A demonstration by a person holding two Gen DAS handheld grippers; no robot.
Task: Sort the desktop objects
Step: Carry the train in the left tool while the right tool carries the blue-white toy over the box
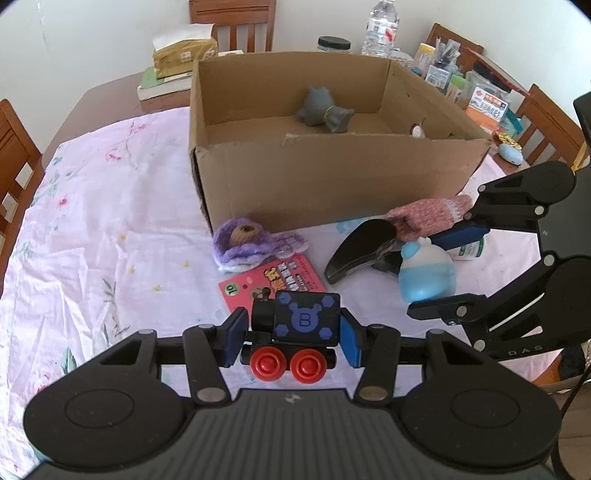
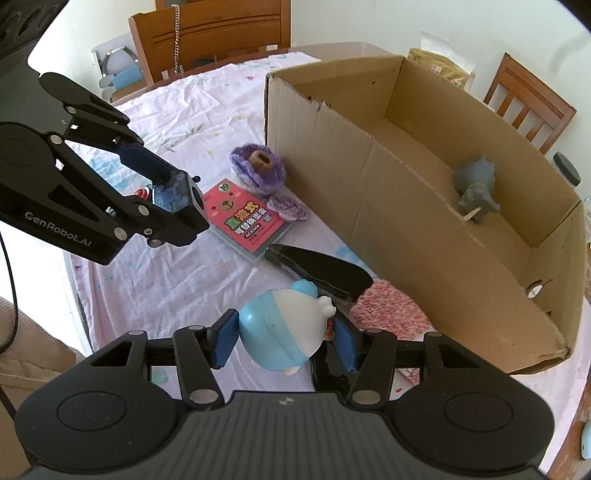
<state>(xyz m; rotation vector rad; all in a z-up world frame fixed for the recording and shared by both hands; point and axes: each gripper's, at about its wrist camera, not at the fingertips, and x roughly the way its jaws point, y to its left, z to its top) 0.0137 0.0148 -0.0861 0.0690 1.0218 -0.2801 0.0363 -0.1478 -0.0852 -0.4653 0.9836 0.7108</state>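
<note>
My left gripper [image 1: 293,338] is shut on a black toy train [image 1: 299,325] with red wheels and a blue "B", held just above the tablecloth; it also shows in the right wrist view [image 2: 177,199]. My right gripper [image 2: 282,341] is shut on a blue and white figurine [image 2: 284,328], which also shows in the left wrist view [image 1: 428,273]. An open cardboard box [image 1: 332,181] stands behind, with a grey toy [image 1: 325,110] inside. A pink card pack [image 2: 251,221], a purple knitted piece [image 2: 258,168], a black stapler [image 2: 317,273] and a pink knitted piece [image 2: 388,314] lie in front of the box.
A floral cloth [image 1: 110,221] covers the table. Behind the box are a tissue pack [image 1: 183,53], a water bottle [image 1: 380,29] and jars and packets [image 1: 461,85]. Wooden chairs [image 2: 214,40] surround the table.
</note>
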